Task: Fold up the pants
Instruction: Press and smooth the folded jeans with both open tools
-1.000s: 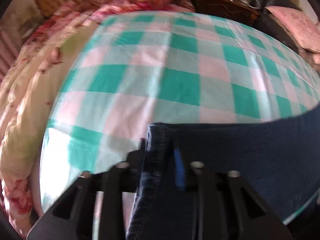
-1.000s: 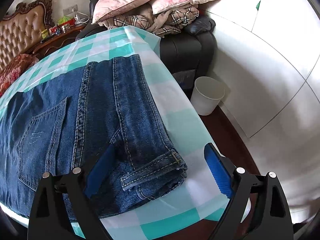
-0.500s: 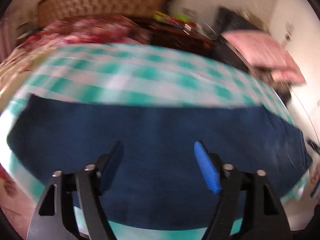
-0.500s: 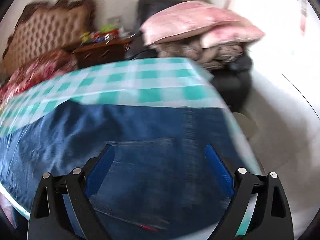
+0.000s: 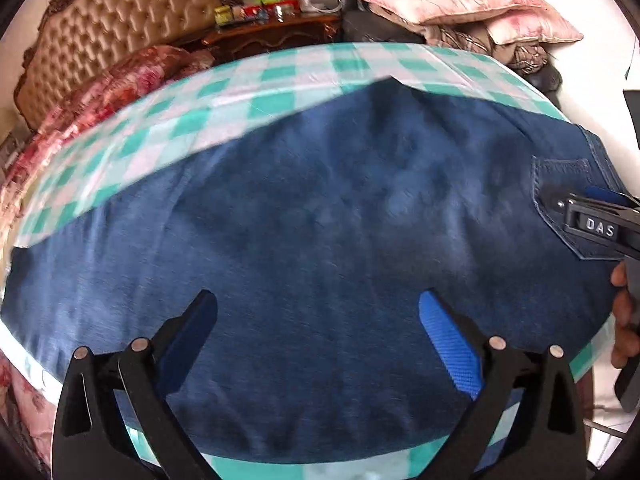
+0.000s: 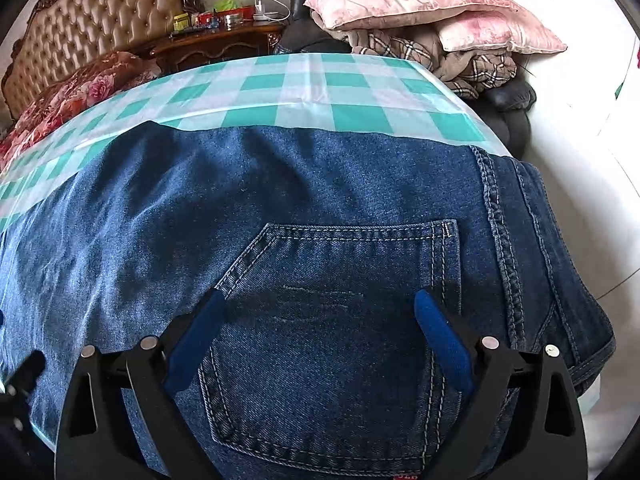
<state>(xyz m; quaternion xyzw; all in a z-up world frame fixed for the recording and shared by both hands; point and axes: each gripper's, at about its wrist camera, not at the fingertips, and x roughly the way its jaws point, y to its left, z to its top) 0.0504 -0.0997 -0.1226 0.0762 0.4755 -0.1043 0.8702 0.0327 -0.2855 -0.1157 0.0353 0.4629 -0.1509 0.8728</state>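
Dark blue jeans (image 5: 320,232) lie flat, folded lengthwise, on a table with a green and white checked cloth (image 5: 248,92). My left gripper (image 5: 316,320) is open and empty above the leg part. My right gripper (image 6: 320,320) is open and empty above the back pocket (image 6: 332,344) near the waistband (image 6: 516,264). The right gripper also shows at the right edge of the left wrist view (image 5: 600,224), held by a hand.
A bed with a tufted headboard (image 6: 100,36) and floral quilt (image 6: 68,100) is at the left. A wooden nightstand (image 6: 224,40) with small items stands behind the table. A dark chair piled with pink pillows (image 6: 400,0) and blankets is at the back right.
My left gripper has let go of the jeans leg end and opened. Both grippers have swung round and now hover over the flat jeans, facing the far wall.
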